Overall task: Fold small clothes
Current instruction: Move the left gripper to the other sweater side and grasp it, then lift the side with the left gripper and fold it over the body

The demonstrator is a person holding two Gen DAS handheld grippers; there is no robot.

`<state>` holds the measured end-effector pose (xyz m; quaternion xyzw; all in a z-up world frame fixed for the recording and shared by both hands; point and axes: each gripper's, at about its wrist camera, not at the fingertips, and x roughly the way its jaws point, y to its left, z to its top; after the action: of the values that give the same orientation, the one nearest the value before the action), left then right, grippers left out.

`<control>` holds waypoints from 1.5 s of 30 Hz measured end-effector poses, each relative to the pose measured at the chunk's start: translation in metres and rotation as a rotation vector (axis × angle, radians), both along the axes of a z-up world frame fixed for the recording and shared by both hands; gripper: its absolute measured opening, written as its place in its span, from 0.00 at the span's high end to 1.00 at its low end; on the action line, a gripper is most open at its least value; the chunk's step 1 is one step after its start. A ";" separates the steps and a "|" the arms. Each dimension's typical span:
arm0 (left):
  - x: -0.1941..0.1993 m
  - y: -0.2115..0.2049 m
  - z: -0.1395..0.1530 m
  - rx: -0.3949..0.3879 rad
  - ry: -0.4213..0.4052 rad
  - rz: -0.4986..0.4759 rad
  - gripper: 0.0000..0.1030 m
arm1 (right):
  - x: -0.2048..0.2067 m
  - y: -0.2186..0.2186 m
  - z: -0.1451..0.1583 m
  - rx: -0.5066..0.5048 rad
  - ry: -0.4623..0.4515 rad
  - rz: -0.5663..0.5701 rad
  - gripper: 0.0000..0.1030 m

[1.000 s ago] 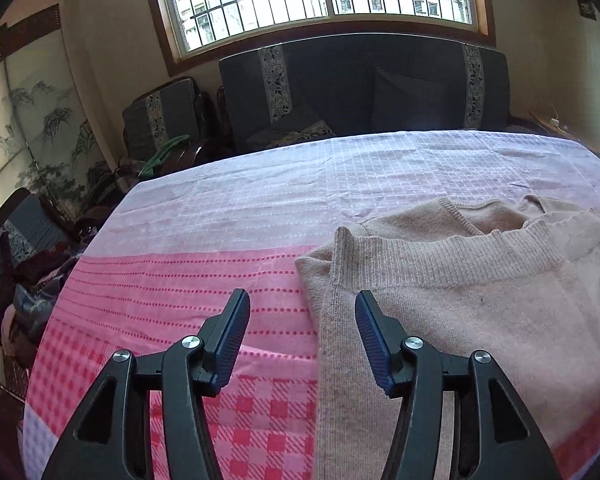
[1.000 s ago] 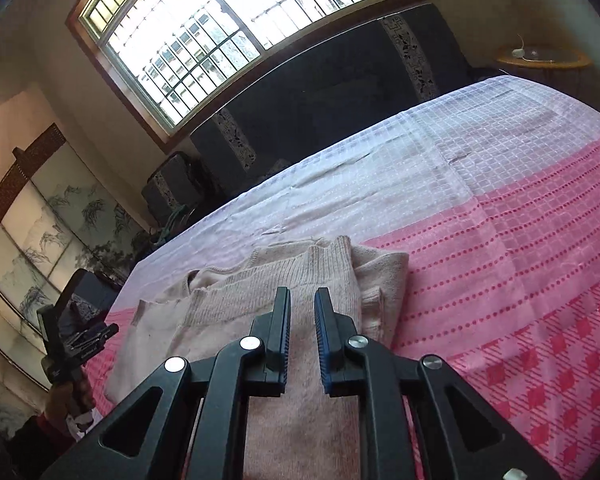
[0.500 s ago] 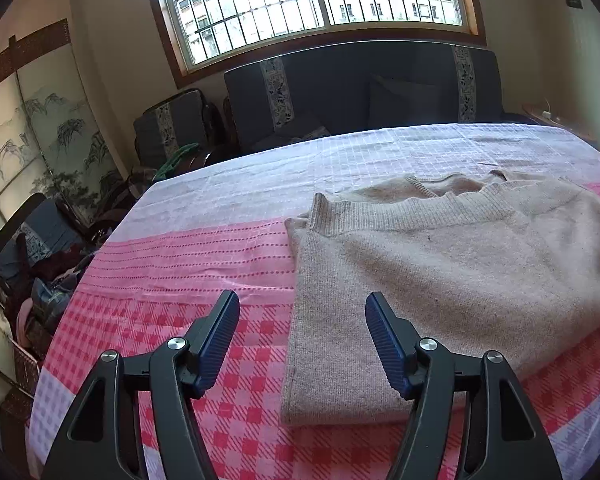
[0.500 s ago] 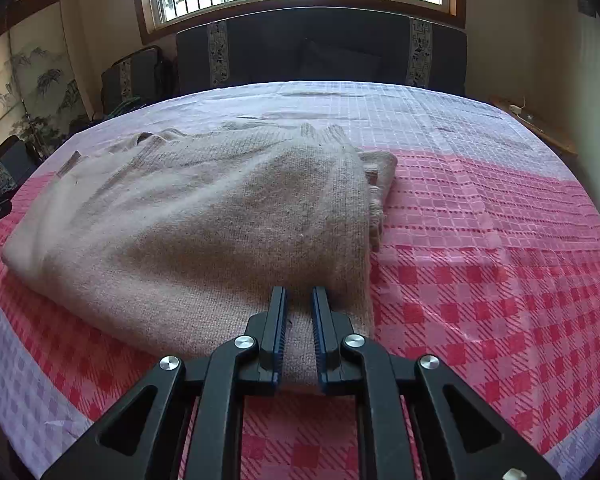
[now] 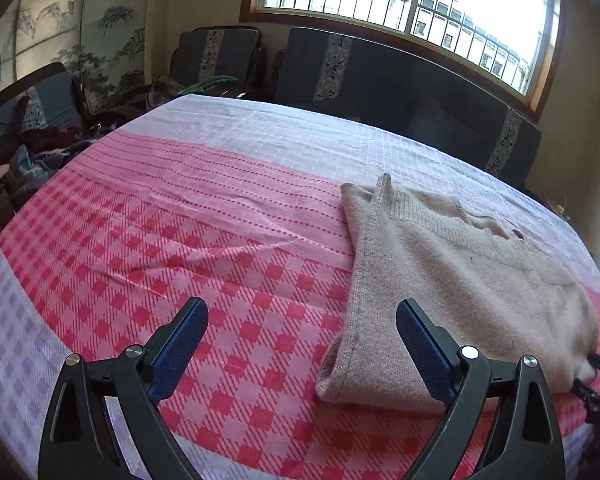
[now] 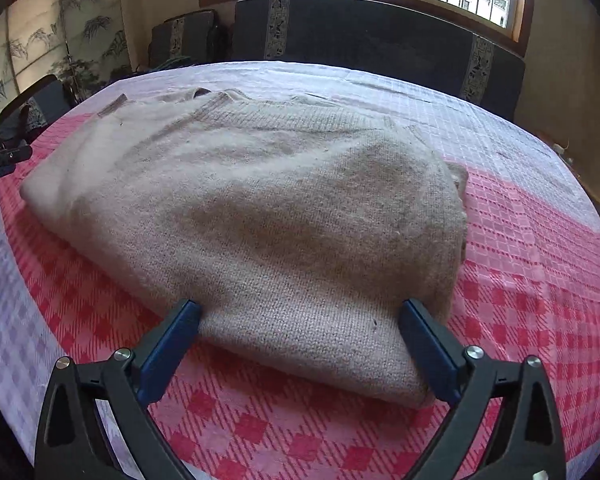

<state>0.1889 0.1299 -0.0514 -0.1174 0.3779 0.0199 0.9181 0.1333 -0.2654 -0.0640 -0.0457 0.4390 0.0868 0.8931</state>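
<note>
Both grippers have just spread their jaws wide and neither grasps anything; the right one was clenched on the sweater's hem a moment ago. Pink checked cloth [image 5: 220, 280] covers the table, and the folded beige sweater [image 6: 280, 208] lies on it toward its near edge. Right gripper [image 6: 300, 328] hangs over the sweater's near fold, which lies between the released jaws. Left gripper [image 5: 302, 328] hovers at the sweater's left edge, whose near corner lies between its jaws, unpinched.

My matt black plastic gripper [image 6: 300, 328] with ribbed blue pads faces a fuzzy knitted wool sweater [image 6: 260, 208] on smooth woven cloth [image 6: 540, 280]
</note>
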 end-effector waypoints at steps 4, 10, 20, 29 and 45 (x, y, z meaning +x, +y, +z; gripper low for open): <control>0.004 0.023 -0.012 -0.198 -0.004 -0.116 0.08 | -0.003 -0.016 0.003 0.095 -0.016 -0.020 0.04; 0.038 0.032 -0.026 -0.328 0.073 -0.228 0.08 | -0.031 -0.032 0.029 0.168 -0.201 -0.058 0.04; 0.106 0.022 -0.038 -0.538 0.212 -0.539 0.11 | -0.034 -0.035 0.033 0.189 -0.214 -0.088 0.04; 0.143 -0.012 -0.033 -0.624 0.273 -0.732 0.11 | -0.028 -0.036 0.027 0.195 -0.177 -0.096 0.03; 0.120 -0.016 -0.037 -0.443 0.186 -0.664 0.69 | -0.030 -0.042 0.027 0.218 -0.178 -0.139 0.03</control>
<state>0.3090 0.1141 -0.0881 -0.1815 0.4719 -0.3490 0.7890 0.1036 -0.3074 -0.0374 0.0746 0.3481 0.0674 0.9321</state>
